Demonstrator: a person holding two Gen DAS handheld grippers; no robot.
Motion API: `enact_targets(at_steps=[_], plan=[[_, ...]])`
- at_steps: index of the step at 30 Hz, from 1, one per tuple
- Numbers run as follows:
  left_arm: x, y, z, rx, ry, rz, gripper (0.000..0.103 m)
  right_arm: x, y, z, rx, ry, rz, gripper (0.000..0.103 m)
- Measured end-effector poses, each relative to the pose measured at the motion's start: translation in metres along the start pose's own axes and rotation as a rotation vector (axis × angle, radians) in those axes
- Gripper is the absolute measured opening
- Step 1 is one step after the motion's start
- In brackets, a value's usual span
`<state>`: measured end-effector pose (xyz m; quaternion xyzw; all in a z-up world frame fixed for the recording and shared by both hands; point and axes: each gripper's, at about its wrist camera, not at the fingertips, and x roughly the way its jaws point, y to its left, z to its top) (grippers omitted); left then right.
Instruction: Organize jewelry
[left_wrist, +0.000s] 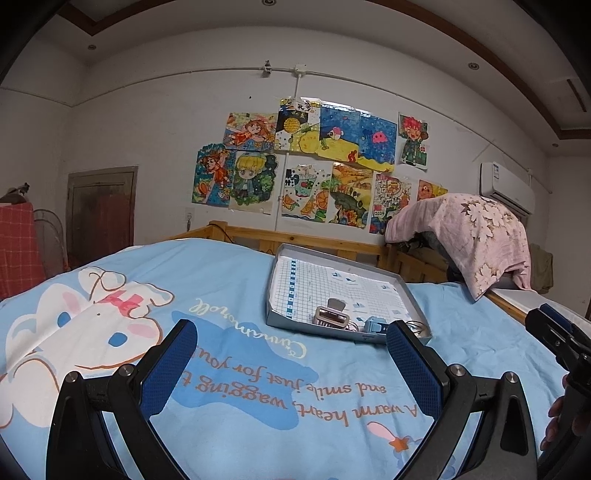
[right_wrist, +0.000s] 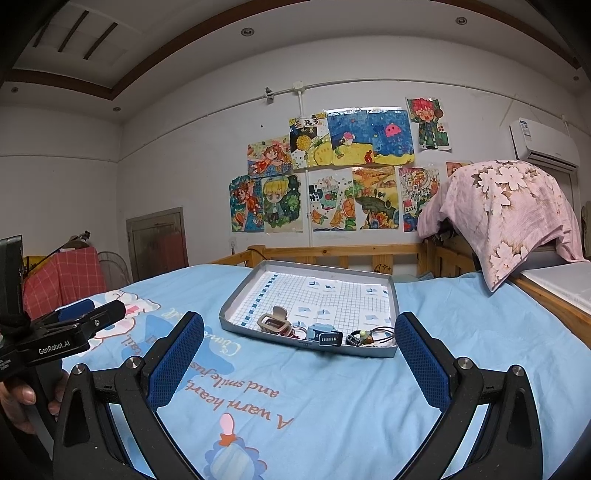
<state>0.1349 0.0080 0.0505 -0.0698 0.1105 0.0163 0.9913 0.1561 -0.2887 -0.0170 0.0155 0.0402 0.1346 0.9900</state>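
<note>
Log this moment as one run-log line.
left tongs: open, empty | right tongs: open, empty | tray: on bed, hair claw, blue clip, cord bracelets at near edge | nothing grasped yet

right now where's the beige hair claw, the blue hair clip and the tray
beige hair claw (right_wrist: 273, 320): right wrist view, on its top ridge
blue hair clip (right_wrist: 325, 335): right wrist view, on its blue body
tray (right_wrist: 236, 297): right wrist view, on its left rim

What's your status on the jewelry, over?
Left gripper and right gripper open, empty, short of the tray. Hair clip, watch, bracelets bunched at its near edge. Path clear.
</note>
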Motion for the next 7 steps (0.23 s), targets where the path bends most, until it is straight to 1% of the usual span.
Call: enact_targets(at_steps=[7], plan=[[0.0014, 0.0012, 0.0002, 0.0, 0.01, 0.003, 0.103, 0.0006, -0.0002, 0.0009, 0.001, 0.001, 0.0, 0.101]])
